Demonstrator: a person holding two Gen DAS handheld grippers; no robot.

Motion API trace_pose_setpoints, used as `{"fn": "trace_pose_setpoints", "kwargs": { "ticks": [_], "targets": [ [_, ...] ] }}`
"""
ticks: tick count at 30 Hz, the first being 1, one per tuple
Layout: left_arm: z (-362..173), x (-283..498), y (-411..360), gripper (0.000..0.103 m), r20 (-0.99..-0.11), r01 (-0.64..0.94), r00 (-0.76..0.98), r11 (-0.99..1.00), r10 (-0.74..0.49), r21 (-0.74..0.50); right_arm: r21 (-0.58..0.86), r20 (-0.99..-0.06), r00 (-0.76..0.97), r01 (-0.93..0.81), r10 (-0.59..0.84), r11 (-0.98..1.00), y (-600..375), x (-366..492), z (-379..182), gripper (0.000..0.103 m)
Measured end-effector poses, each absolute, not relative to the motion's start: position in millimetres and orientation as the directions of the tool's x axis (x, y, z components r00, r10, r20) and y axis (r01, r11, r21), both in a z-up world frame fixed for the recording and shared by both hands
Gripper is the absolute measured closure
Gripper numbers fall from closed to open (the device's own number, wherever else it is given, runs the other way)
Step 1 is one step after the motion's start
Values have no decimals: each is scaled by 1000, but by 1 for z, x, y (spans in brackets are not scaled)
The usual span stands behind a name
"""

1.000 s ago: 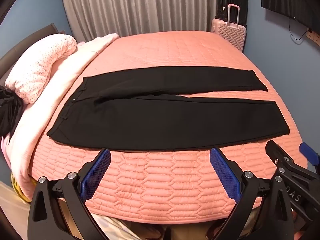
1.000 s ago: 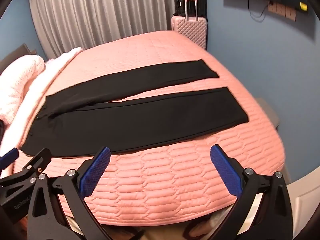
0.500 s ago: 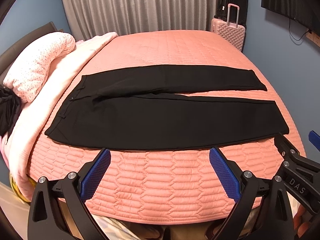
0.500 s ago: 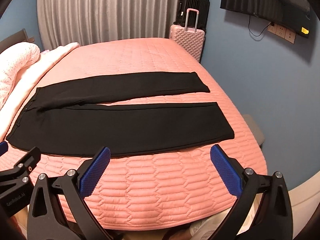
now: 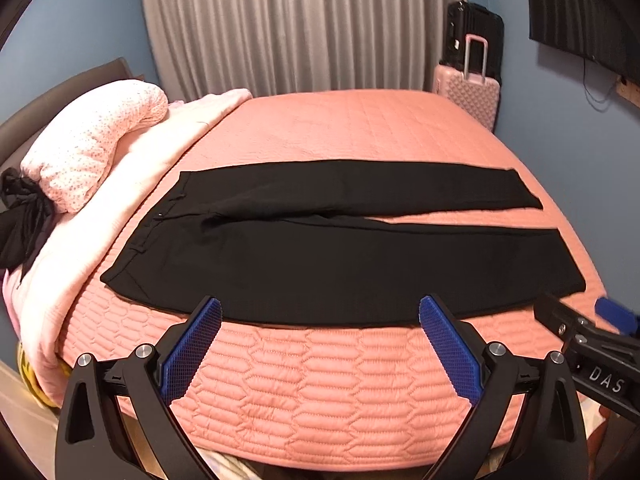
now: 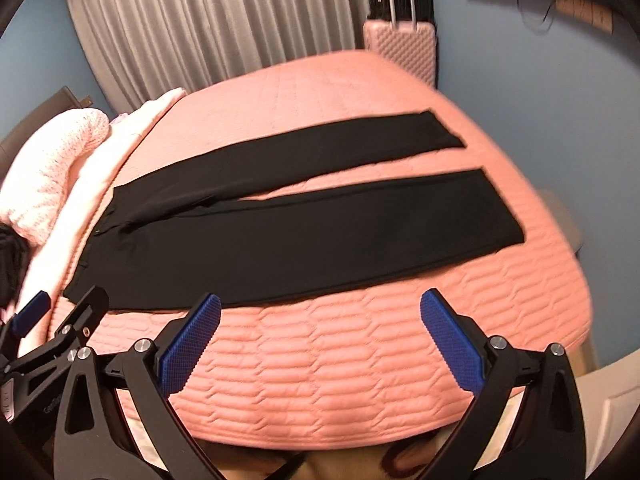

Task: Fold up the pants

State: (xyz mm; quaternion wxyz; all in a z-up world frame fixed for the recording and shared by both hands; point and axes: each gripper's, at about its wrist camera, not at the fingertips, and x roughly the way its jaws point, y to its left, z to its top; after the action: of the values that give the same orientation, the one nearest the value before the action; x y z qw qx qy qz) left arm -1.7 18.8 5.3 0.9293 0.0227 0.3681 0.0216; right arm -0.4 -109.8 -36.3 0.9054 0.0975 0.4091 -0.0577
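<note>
Black pants lie flat across the pink quilted bed, waistband at the left, both legs stretched to the right and slightly apart. In the right wrist view the pants slant up to the right. My left gripper is open, its blue pads just short of the near leg's front edge. My right gripper is open too, hovering over the quilt in front of the near leg. Neither holds anything. In the left wrist view the right gripper's black body shows at the right edge.
A pile of pale pink bedding lies at the bed's left with a dark garment beside it. A pink suitcase stands by the grey curtain; a blue wall runs along the right.
Both grippers have moved closer to the near leg's front edge. The right wrist view has tilted, so the pants now slant. Both stay open; the pants have not moved.
</note>
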Motion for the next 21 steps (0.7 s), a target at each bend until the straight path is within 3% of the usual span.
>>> {"fn": "trace_pose_setpoints", "kwargs": {
  "ticks": [5,11,21],
  "targets": [
    [6,1,22,5,-692,-30,720,999,49,39,-47,-701,695,182,-163,982,-95,-4,-29,5],
    [0,9,22,5,-745,-20,665,998,57,59,-134,-684,693,189,-229,973,-89,-3,-30,5],
    [2,8,21,5,-739,0,672,998,49,66,-101,-746,640,162,-182,982,-95,6,-37,5]
  ]
}}
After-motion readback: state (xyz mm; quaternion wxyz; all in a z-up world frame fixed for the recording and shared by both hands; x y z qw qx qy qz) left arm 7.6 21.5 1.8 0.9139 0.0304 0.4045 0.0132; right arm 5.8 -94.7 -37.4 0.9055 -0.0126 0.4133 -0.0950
